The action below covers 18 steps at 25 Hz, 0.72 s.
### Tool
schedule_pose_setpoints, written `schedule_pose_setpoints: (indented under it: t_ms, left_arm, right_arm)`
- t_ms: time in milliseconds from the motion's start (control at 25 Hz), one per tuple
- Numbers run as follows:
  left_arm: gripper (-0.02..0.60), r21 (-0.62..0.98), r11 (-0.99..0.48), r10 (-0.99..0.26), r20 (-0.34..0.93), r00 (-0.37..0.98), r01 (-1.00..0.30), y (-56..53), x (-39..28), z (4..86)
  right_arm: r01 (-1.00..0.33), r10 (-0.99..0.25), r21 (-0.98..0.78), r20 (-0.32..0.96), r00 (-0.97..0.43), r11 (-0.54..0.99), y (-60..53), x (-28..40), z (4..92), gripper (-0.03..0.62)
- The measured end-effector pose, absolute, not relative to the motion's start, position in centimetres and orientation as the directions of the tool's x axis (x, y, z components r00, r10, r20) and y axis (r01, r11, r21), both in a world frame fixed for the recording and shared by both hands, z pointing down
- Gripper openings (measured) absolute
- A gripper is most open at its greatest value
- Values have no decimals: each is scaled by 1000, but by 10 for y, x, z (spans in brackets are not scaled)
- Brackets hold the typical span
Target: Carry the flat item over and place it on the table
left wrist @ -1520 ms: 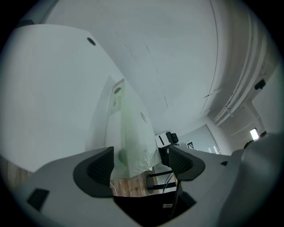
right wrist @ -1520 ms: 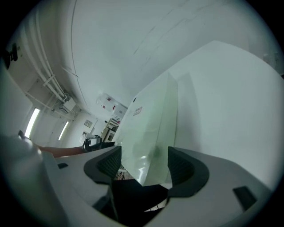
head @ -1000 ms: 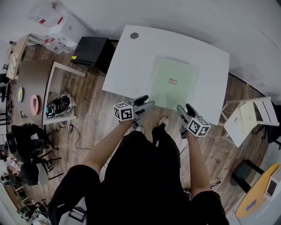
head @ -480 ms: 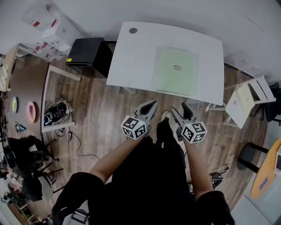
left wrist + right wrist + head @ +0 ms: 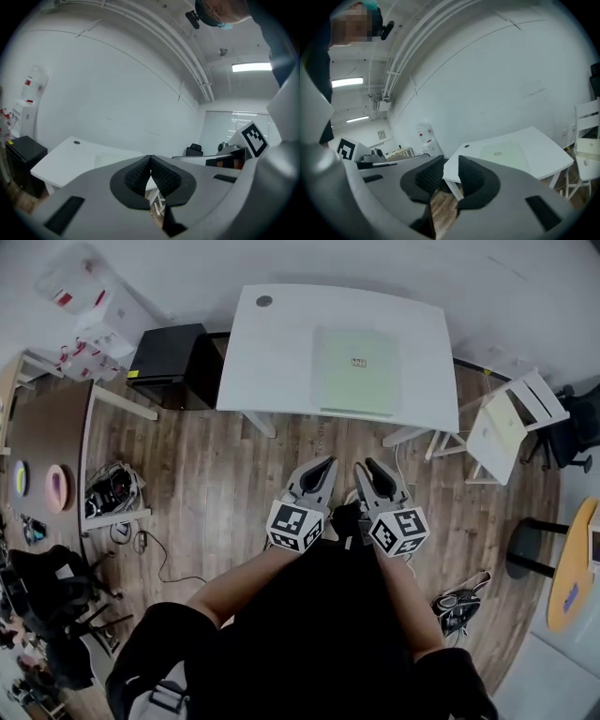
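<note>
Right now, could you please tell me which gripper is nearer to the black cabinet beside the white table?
Left. The left gripper sits below and right of the black cabinet in the head view; the right gripper is just beyond it, farther right.

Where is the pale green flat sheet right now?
The sheet lies flat on the white table, just right of its middle in the head view, reaching almost to the near edge; a white chair stands past the table's right end.

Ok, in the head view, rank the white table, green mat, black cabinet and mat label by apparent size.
1. white table
2. green mat and black cabinet: these look about alike, so not ranked
3. label on the mat
</note>
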<state>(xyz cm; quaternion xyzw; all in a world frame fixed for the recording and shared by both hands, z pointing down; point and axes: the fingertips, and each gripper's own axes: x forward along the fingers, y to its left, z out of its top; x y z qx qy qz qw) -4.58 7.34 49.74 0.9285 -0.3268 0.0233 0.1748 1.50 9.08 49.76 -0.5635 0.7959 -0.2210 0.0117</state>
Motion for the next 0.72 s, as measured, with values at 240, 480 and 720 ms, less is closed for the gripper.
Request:
schedule_pose_setpoints:
  t_ms: [240, 480, 720]
  left_arm:
    - [12, 214, -741, -635, 83, 768, -636, 102, -36, 460]
    - [14, 115, -708, -692, 78, 717, -696, 131, -18, 439]
    - [12, 89, -675, -729, 73, 681, -732, 169, 2, 436]
  right_arm:
    - [-924, -932, -250, 149, -331, 289, 118, 18, 460, 54]
    - [-953, -954, -169, 125, -274, 252, 141, 31, 443, 48]
    - [-954, -945, -87, 140, -297, 287, 184, 43, 436, 38]
